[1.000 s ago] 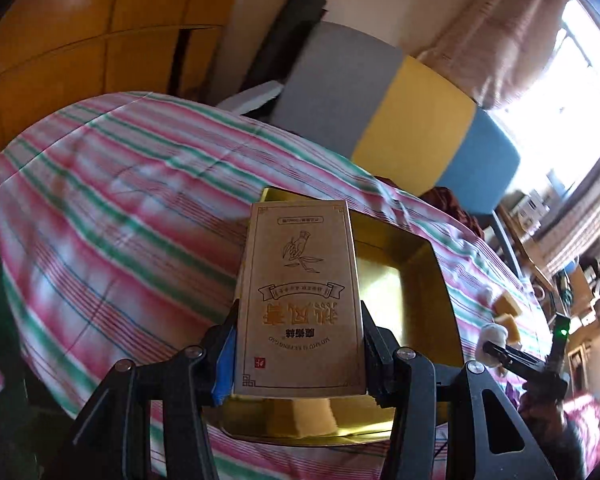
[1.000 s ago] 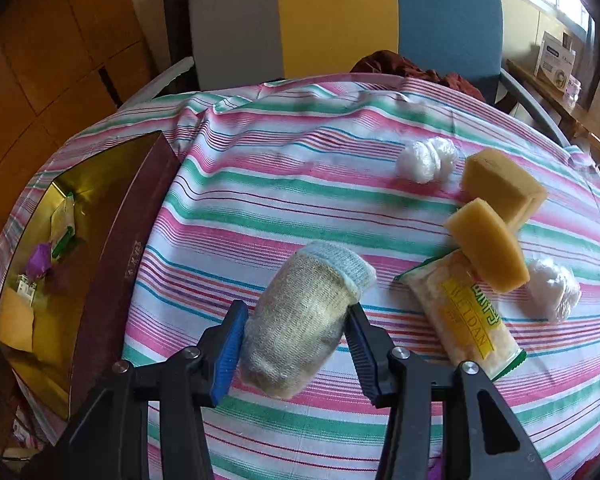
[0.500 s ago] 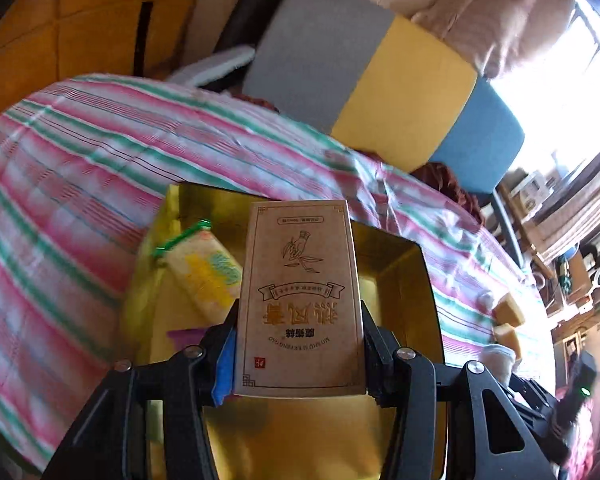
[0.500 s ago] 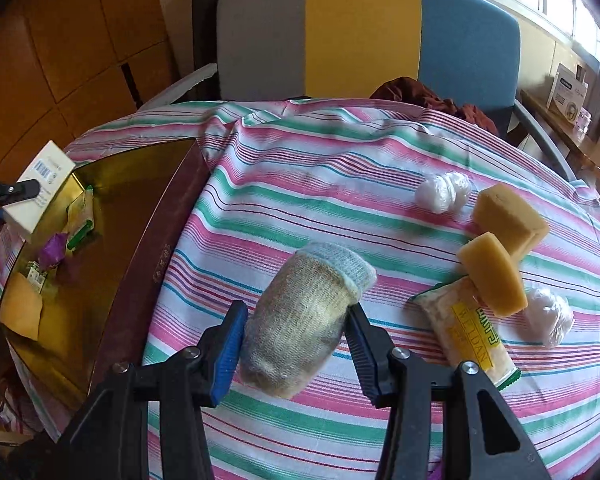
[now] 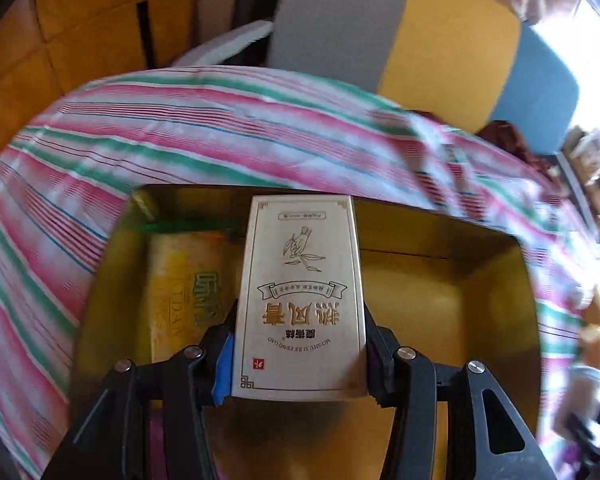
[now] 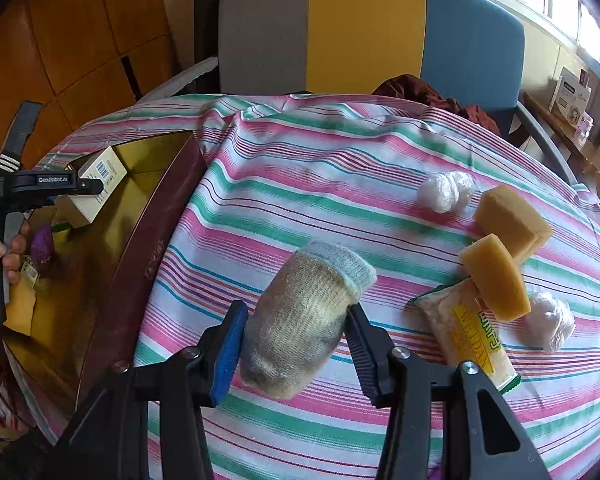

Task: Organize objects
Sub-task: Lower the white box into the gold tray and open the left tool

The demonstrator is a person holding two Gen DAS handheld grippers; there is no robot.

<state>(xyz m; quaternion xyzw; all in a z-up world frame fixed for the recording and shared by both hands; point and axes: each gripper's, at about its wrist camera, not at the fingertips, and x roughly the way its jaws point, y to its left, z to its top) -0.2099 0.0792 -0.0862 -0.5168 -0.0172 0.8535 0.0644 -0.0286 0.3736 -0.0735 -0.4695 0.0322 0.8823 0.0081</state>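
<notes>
The left gripper (image 5: pixel 298 356) had its fingers pinching the small cardboard box (image 5: pixel 300 300) by its two long side walls, low in the centre of the left wrist view. The box hung over the open gold-lined tray (image 5: pixel 440 276), with a yellow snack packet (image 5: pixel 184 292) lying inside the tray at centre left. In the right wrist view the same box (image 6: pixel 100 184) showed at the far left, above the tray (image 6: pixel 152 248).

The box looked light and stiff, with smooth printed faces; its thin walls would likely dent under a hard squeeze, so the grip across the narrow sides near the lower end seemed sound.

The right gripper (image 6: pixel 294 340) had its fingers closed on a rolled knitted sock (image 6: pixel 304 312), at lower centre of its view, just above the striped cloth on the bench (image 6: pixel 300 168). The roll looked soft and light and would compress, so a hold across its middle suited it best.

At the right of that view lay two yellow sponges (image 6: pixel 500 248), a second snack packet (image 6: pixel 468 336) and two clear plastic wads (image 6: pixel 444 190), not yet sorted.
</notes>
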